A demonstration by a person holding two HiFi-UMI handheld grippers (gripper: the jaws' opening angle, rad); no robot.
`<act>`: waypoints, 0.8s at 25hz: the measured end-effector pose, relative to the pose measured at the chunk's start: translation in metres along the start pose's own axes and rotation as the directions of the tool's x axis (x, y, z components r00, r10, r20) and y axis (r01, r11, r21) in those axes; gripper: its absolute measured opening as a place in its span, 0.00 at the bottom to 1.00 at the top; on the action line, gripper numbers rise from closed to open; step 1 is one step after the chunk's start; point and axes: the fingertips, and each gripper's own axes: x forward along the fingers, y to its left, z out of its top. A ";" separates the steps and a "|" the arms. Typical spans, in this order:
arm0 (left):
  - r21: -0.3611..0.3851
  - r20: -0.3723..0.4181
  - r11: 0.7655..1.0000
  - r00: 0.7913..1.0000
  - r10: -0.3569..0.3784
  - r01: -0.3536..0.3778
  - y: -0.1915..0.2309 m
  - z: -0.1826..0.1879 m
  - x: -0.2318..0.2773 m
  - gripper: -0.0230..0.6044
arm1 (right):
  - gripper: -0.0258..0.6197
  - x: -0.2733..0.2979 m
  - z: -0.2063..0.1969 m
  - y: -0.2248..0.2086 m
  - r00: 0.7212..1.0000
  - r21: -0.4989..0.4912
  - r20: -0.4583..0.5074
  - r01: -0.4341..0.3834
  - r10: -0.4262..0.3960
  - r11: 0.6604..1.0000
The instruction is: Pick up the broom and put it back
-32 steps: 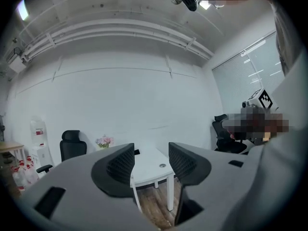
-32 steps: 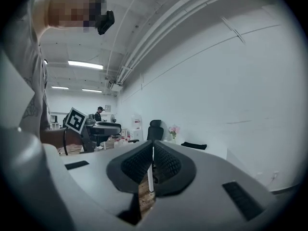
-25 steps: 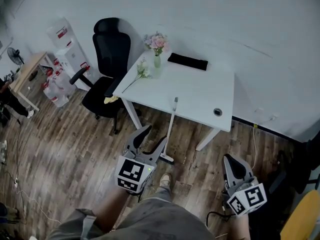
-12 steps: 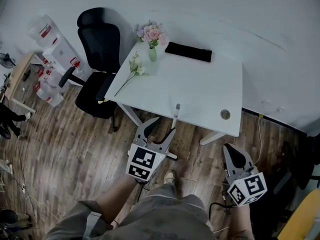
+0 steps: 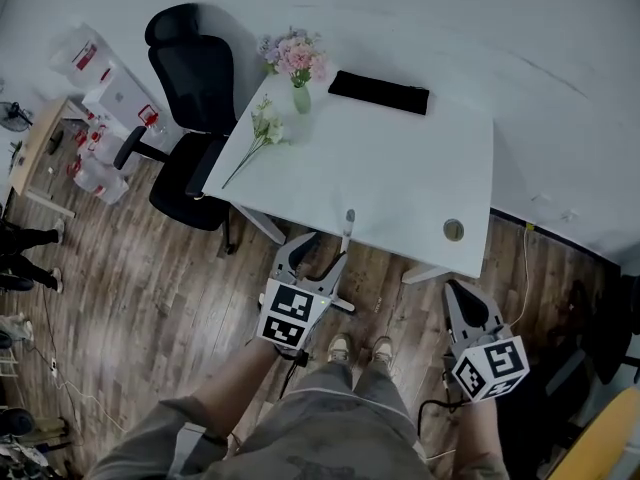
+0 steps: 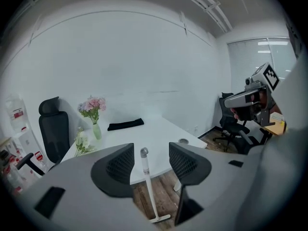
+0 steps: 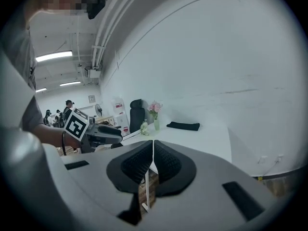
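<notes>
The broom (image 5: 343, 258) stands propped against the near edge of the white surface (image 5: 400, 183), its pale handle tilted, the top resting at the surface's edge and its narrow head down on the wooden floor (image 5: 150, 298). In the left gripper view the broom (image 6: 146, 177) shows in the gap between the two jaws, from the rounded top of the handle down to the head on the floor.

The left hand-held gripper (image 5: 318, 256) is close to the handle with its jaws wide apart; they hold nothing, and the left hand-held gripper (image 6: 150, 163) has no pad touching the handle. The right hand-held gripper (image 5: 462, 296) is well off to the side, over the floor near the surface's front corner. Its jaws are pressed together with nothing between them, as the right hand-held gripper (image 7: 152, 152) shows in its own view.

On the surface stand a vase of pink flowers (image 5: 296, 63) at the far left corner, a loose stem of white flowers (image 5: 260, 133) lying near it, and a black cloth (image 5: 379, 92) along the far edge. A black office chair (image 5: 190, 98) stands left of the surface.
</notes>
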 end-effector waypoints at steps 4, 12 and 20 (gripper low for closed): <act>-0.025 -0.041 1.000 0.999 0.014 -0.015 0.000 -0.014 0.024 0.41 | 0.09 0.008 -0.009 -0.022 1.000 0.012 -0.022 -0.005 0.005 1.000; -0.091 -0.127 0.994 0.991 0.041 -0.053 0.014 -0.051 0.092 0.41 | 0.09 0.027 -0.025 -0.059 0.999 0.050 -0.051 0.004 -0.001 0.999; -0.136 -0.200 0.988 0.979 0.046 -0.074 0.021 -0.093 0.145 0.41 | 0.09 0.044 -0.053 -0.084 0.997 0.103 -0.078 0.004 0.004 0.995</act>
